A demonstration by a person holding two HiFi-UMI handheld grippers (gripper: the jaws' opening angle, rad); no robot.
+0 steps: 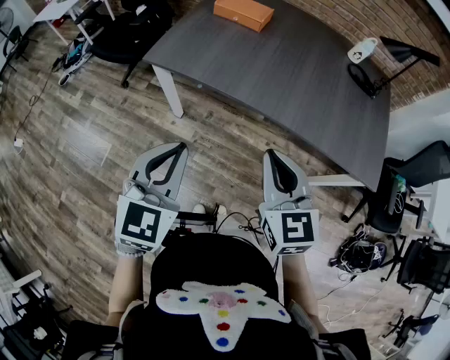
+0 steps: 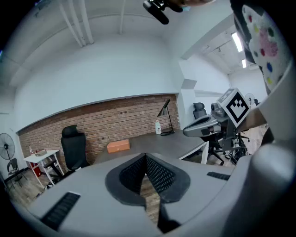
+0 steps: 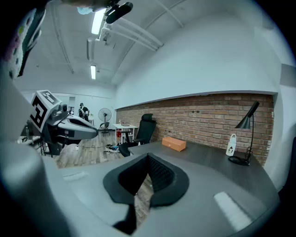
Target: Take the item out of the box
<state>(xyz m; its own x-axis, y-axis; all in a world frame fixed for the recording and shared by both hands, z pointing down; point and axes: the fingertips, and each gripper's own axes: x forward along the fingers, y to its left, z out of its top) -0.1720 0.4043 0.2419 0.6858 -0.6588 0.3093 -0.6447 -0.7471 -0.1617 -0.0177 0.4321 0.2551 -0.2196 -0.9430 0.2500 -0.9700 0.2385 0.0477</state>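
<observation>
An orange box (image 1: 243,13) lies closed on the far part of the dark grey table (image 1: 295,77), well ahead of both grippers. The box (image 2: 118,146) shows small in the left gripper view, and the box (image 3: 174,144) shows again in the right gripper view. My left gripper (image 1: 178,148) is held over the wooden floor, short of the table, with its jaws shut and nothing between them. My right gripper (image 1: 270,155) hangs beside it, also shut and empty. The item inside the box is hidden.
A black desk lamp (image 1: 394,60) and a small white bottle (image 1: 363,50) stand at the table's right end. Office chairs (image 1: 133,35) sit to the left of the table and another chair (image 1: 415,183) to the right. Cables (image 1: 355,256) lie on the floor.
</observation>
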